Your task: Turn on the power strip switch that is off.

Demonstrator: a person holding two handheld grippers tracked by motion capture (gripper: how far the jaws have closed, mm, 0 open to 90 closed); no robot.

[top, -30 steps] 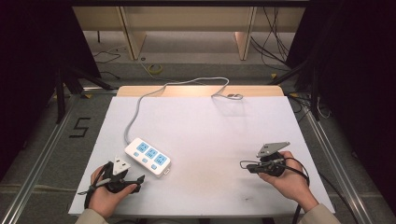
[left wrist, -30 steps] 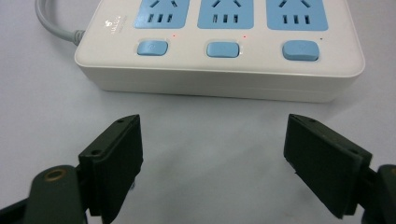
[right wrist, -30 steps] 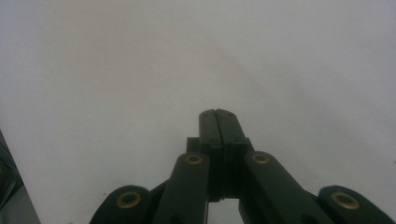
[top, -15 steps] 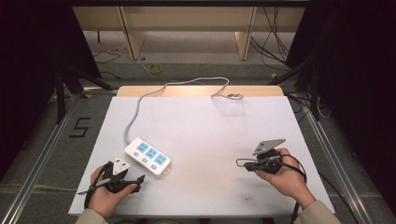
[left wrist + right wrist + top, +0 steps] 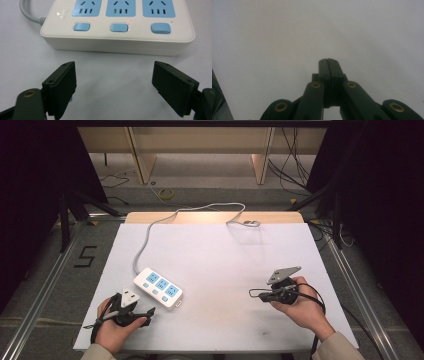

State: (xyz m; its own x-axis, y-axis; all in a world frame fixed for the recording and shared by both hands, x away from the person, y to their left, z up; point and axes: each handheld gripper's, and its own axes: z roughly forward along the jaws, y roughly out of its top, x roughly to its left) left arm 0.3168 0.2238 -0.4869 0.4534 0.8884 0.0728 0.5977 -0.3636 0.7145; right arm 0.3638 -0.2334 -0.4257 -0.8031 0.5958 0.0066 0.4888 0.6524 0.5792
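At the near left corner of the white worktop (image 5: 215, 255), the left gripper (image 5: 148, 312) rests in the person's left hand (image 5: 114, 332) with its jaws spread wide and nothing between them. Just ahead of it lies the power strip (image 5: 159, 287), white with three blue sockets, its long axis running diagonally from far-left to near-right in the high view. In the left gripper view the power strip (image 5: 117, 25) lies straight in front of the open jaws and crosswise to them, its long side facing the gripper and a row of three blue switches (image 5: 119, 27) along the near edge; a strip of bare worktop separates jaws and strip, so they are near but apart. The grey cable (image 5: 150, 227) leaves the strip's far-left end and curves away to the far edge of the worktop. Well to the right, the right gripper (image 5: 252, 294) hovers low over bare worktop in the right hand (image 5: 300, 307), its jaws pressed together on nothing, as the right gripper view shows. The left gripper is plainly the nearer one to the strip, and any reach for it or its switches would likely be a short push forward from there.
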